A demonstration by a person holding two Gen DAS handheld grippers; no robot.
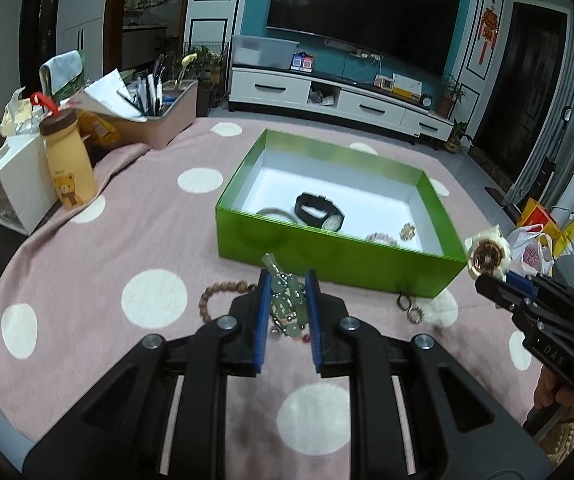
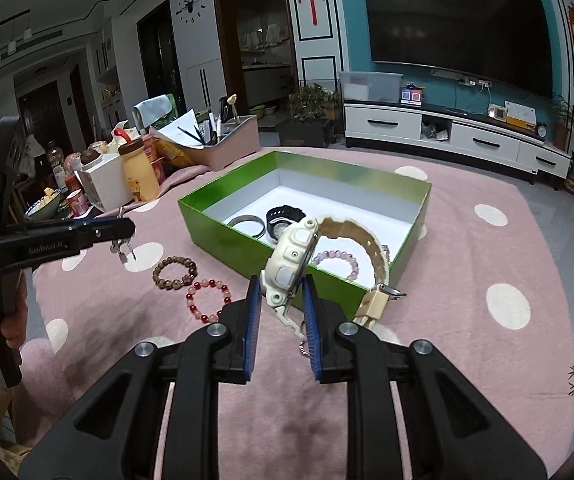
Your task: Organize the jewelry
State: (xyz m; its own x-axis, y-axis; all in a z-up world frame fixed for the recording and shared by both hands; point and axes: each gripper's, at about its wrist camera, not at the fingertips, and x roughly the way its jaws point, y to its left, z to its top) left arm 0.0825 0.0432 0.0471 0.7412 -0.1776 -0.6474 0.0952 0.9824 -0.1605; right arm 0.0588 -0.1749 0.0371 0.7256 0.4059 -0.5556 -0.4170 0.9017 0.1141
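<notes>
An open green box [image 1: 327, 258] [image 2: 223, 228] with a white inside sits on the pink dotted cloth and holds a black watch [image 1: 319, 210], a bangle [image 2: 247, 224] and a pale bead bracelet [image 2: 337, 262]. My left gripper [image 1: 287, 284] is shut on a green bead-and-metal jewelry piece [image 1: 285, 296], held above the cloth just before the box's near wall; it also shows in the right wrist view [image 2: 127, 232]. My right gripper [image 2: 279, 288] is shut on a cream watch [image 2: 295, 252], held at the box's near right corner; the watch also shows in the left wrist view [image 1: 489, 256].
On the cloth lie a brown bead bracelet [image 2: 175, 272], a red-pink bead bracelet [image 2: 207, 300] and a small metal piece [image 1: 411, 308]. A yellow bear bottle [image 1: 69, 160], a white box [image 1: 11, 184] and a pink pen holder [image 1: 163, 120] stand at the left.
</notes>
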